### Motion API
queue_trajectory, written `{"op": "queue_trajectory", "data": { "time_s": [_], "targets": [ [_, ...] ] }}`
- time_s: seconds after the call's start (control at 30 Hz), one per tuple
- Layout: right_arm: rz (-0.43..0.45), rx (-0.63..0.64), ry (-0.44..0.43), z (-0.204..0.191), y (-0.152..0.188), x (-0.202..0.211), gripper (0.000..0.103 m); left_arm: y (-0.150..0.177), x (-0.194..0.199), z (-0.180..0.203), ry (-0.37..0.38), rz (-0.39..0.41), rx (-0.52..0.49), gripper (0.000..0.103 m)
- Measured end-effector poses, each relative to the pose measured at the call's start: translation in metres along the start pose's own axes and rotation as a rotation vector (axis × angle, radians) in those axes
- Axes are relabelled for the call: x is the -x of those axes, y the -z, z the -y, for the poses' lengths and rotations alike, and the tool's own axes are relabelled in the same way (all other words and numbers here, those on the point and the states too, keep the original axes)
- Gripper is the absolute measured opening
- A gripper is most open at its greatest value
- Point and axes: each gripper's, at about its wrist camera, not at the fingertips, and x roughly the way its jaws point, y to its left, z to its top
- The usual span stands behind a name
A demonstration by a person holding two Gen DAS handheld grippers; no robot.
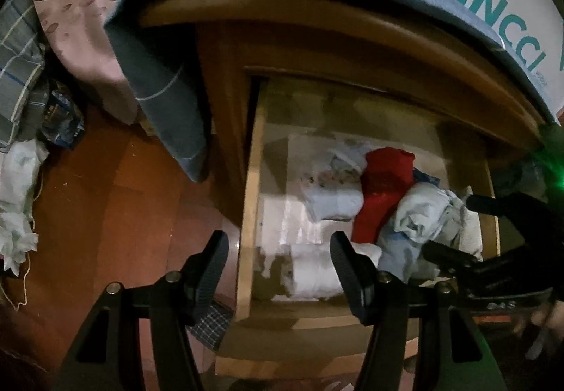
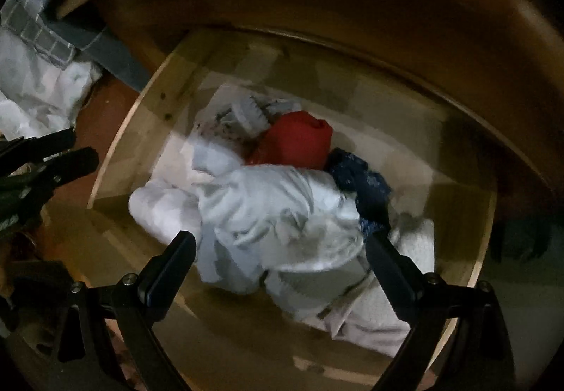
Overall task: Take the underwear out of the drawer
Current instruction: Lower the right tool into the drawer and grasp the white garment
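Right claw [image 2: 280,243] hovers, fingers apart and empty, over underwear [image 2: 275,211] heaped in the open drawer [image 2: 141,116]; left claw [image 1: 278,257], also apart, waits beside. Tangled garments risk lifting together.

dark blue garment [image 2: 359,179] half buried under pale clothes [image 2: 275,200]

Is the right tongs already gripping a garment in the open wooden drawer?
No, the right tongs hang open above the pale blue crumpled garment, touching nothing.
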Motion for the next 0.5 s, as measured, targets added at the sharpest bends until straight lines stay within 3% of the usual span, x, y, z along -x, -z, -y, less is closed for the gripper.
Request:
{"op": "queue_trajectory", "data": {
  "time_s": [0.37, 0.5],
  "targets": [
    [-0.032, 0.145, 0.146, -0.028, -0.008, -0.022, 0.098, 0.0, -0.005, 0.002, 0.011, -0.027, 0.008, 0.061],
    [-0.068, 0.145, 0.143, -0.025, -0.01, -0.03, 0.097, 0.0, -0.008, -0.001, 0.01, -0.043, 0.022, 0.061]
  ]
}}
